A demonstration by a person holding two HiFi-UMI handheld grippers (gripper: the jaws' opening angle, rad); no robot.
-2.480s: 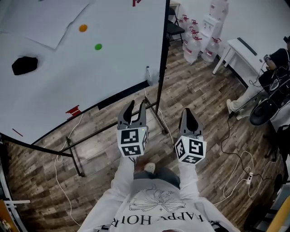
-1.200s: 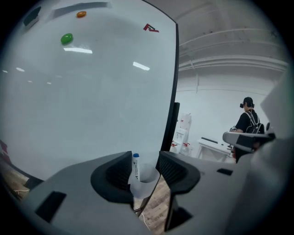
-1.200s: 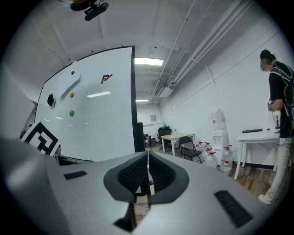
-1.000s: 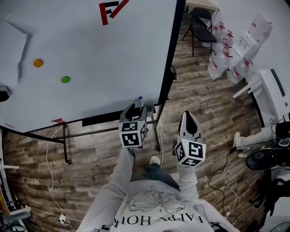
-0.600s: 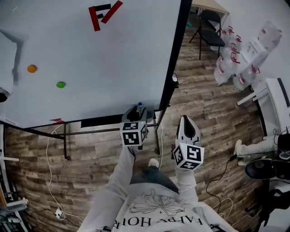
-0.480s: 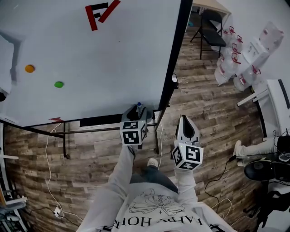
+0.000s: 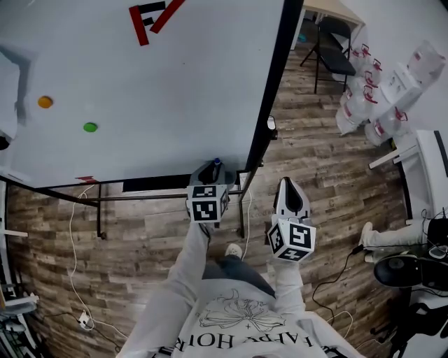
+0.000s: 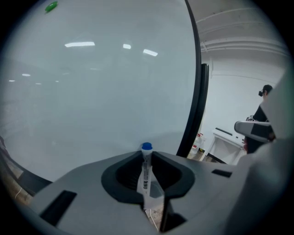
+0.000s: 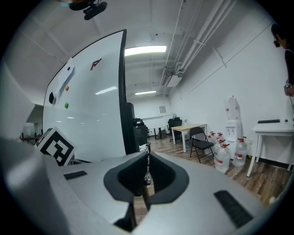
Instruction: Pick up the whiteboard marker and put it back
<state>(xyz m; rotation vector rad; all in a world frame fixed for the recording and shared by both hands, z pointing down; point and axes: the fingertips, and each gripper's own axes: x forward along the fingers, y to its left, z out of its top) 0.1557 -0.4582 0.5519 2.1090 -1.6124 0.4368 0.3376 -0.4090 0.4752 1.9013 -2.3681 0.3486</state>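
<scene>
Two grippers out over the wooden floor (image 7: 140, 231). Right gripper (image 9: 147, 155), nearer and to the right: fingers pressed together, nothing in them. Left gripper (image 8: 147, 155), a touch farther: its fingers have just been closing and now they pinch one whiteboard marker (image 8: 145, 174), upright, blue cap on top, poking above the fingertips. That marker sits right at the near edge of the whiteboard (image 7: 140, 84), close to its right-hand corner; whether its base rests on the ledge, can't tell. Farther up the board: one green magnet (image 7: 90, 127), one orange magnet (image 7: 45, 102), one red mark (image 7: 150, 15). Far right: one black folding chair (image 7: 334, 57) and a cluster of water bottles (image 9: 239, 158), too bunched to count.
</scene>
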